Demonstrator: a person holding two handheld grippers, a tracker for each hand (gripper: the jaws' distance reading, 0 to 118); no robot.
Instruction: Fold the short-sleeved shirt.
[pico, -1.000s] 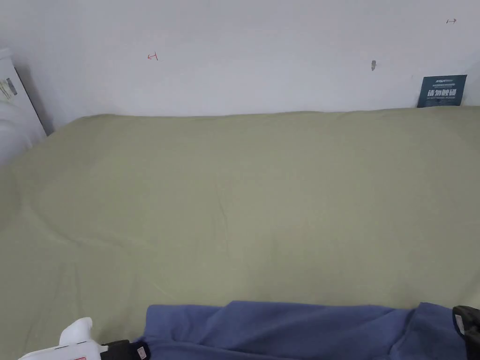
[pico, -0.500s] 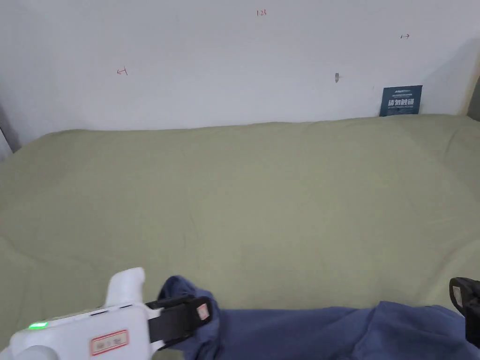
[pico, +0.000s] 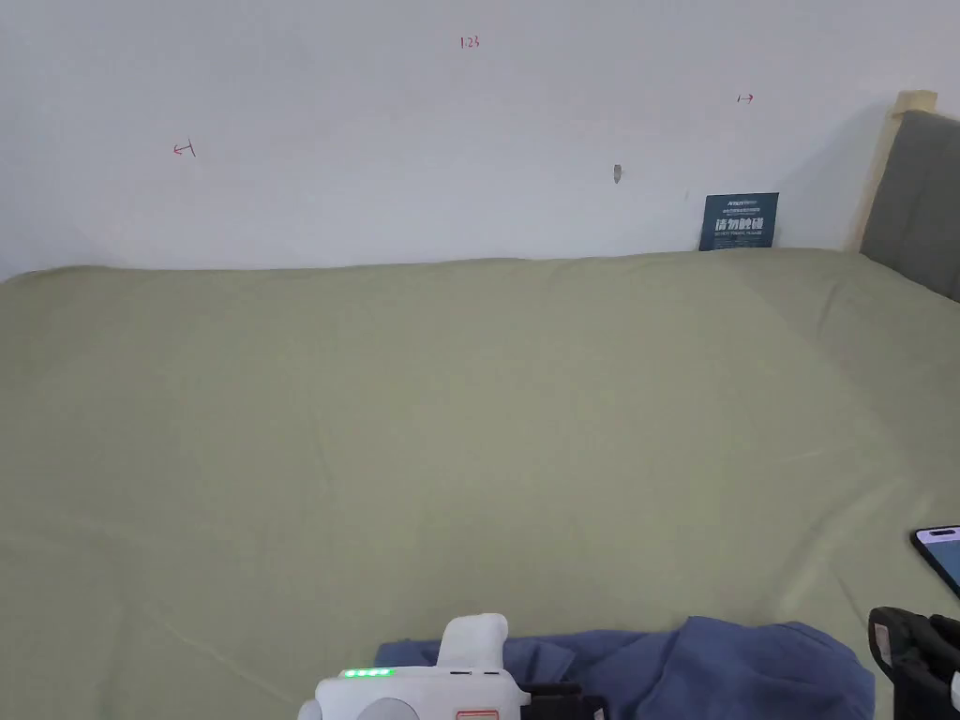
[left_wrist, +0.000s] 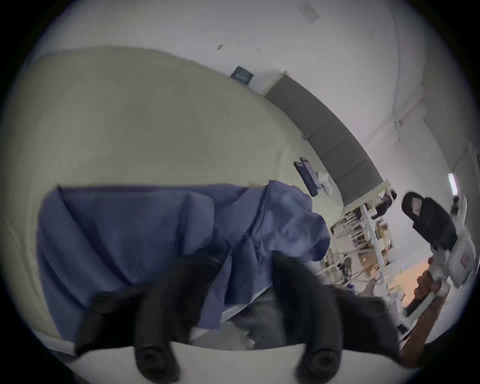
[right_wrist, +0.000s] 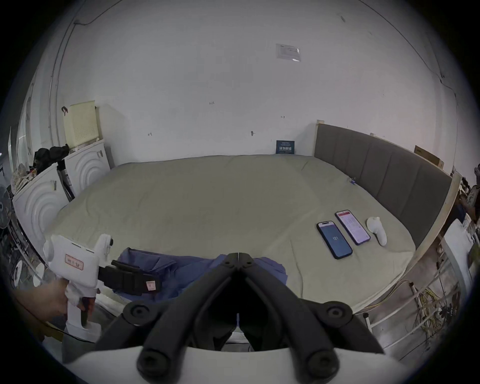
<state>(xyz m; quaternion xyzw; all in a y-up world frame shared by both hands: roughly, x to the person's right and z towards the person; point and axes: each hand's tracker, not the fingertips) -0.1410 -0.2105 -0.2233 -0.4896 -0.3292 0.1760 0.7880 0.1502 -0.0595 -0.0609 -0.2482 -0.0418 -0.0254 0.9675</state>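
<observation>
**Blue shirt bunched at the near edge of the bed**

Head view: soft blue shirt (pico: 694, 670) heaped in loose folds at the near edge of the bed (pico: 450, 412), right of centre. Bed covered by a smooth olive-green sheet with faint creases, running far back to a plain white wall (pico: 375, 122) marked with small red scribbles. Small dark blue card (pico: 739, 221) propped where sheet meets wall, far right. Grey padded headboard (pico: 914, 187) with a pale wooden edge at the far right. White plastic body of the left gripper (pico: 553, 698) low in the middle, green lights on top, black jaws just at the shirt; grip not readable here. Black tip of the right gripper (pico: 914, 656) at the near right corner, beside the shirt. Corner of a phone (pico: 937, 553) on the sheet just beyond it.

Left gripper view: blurred. Own black jaws spread apart, with the shirt's crumpled cloth (left_wrist: 161, 233) draped between and beyond them; whether both press on it, cannot tell. Right gripper (left_wrist: 426, 223) farther off to the right, held up clear of the bed, a hand (left_wrist: 426, 285) below on its grip.

Right gripper view: own black jaws clenched tip to tip (right_wrist: 238, 256), nothing between them, shirt (right_wrist: 181, 270) lying just behind. Left gripper (right_wrist: 145, 282) at the near left, white pistol-shaped shell, black jaws lying close together over the shirt's left part. Two flat phones (right_wrist: 342, 237) side by side on the sheet at right, a small white rounded object (right_wrist: 376, 230) next to them. White ribbed footboard panels (right_wrist: 52, 192) at far left.
</observation>
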